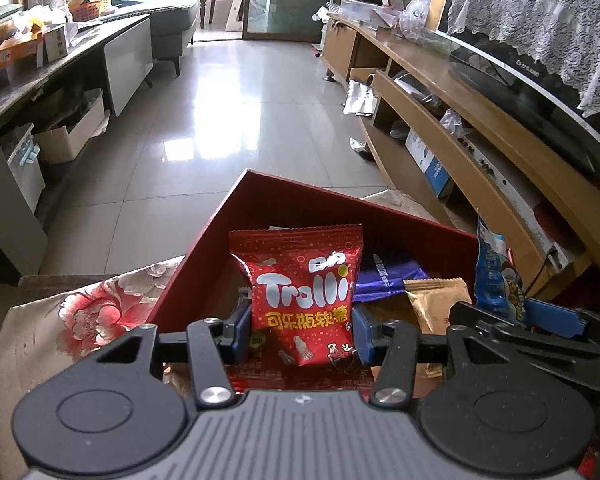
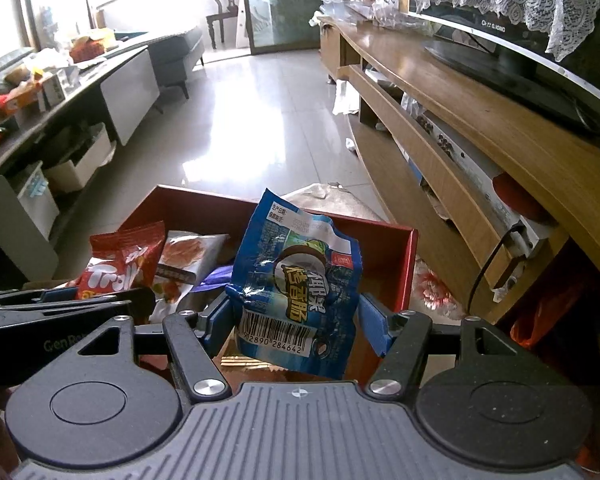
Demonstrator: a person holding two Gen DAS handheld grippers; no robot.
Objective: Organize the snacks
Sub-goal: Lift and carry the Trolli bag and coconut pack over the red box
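My left gripper [image 1: 302,330] is shut on a red Trolli gummy packet [image 1: 304,288] and holds it upright over the red box [image 1: 204,248]. My right gripper [image 2: 298,322] is shut on a crumpled blue coconut snack packet [image 2: 296,280], also over the red box [image 2: 404,264]. The blue packet also shows at the right of the left wrist view [image 1: 496,276], and the Trolli packet at the left of the right wrist view [image 2: 116,268]. Inside the box lie a purple wrapper [image 1: 384,276], a tan packet [image 1: 436,304] and a white-orange snack packet [image 2: 188,260].
The box stands on a floral cloth [image 1: 84,312]. A wooden TV cabinet [image 1: 480,128] with a television [image 1: 540,68] runs along the right. A cluttered grey table [image 1: 40,64] stands at the left. Shiny tiled floor [image 1: 236,120] lies ahead.
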